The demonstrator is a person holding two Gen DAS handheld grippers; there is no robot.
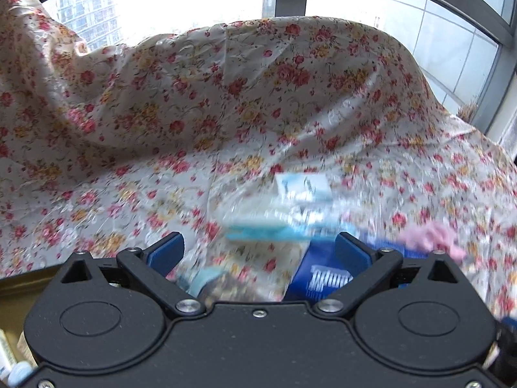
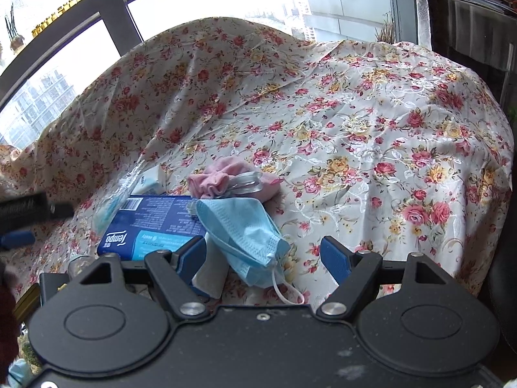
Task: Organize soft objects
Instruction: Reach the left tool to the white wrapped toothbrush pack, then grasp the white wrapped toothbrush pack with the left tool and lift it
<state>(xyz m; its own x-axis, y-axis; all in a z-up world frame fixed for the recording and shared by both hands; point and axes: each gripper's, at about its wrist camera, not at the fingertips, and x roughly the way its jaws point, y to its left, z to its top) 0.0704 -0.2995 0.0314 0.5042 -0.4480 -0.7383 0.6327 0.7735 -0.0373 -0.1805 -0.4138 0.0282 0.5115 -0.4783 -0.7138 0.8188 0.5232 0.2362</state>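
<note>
On the surface draped with a cream, rose-printed floral cloth (image 2: 371, 135), a pale blue pleated face mask (image 2: 245, 226) was seen lying between the spread blue pads of the right tongs (image 2: 266, 253), nearer the left pad and gripped by neither, its upper end resting on a dark blue rectangular tissue pack (image 2: 155, 223). A crumpled pink fabric pouch (image 2: 219, 179) was set just beyond. The left tongs (image 1: 260, 250) were released wide, with the blurred tissue pack lying near the right pad, nothing clamped.
</note>
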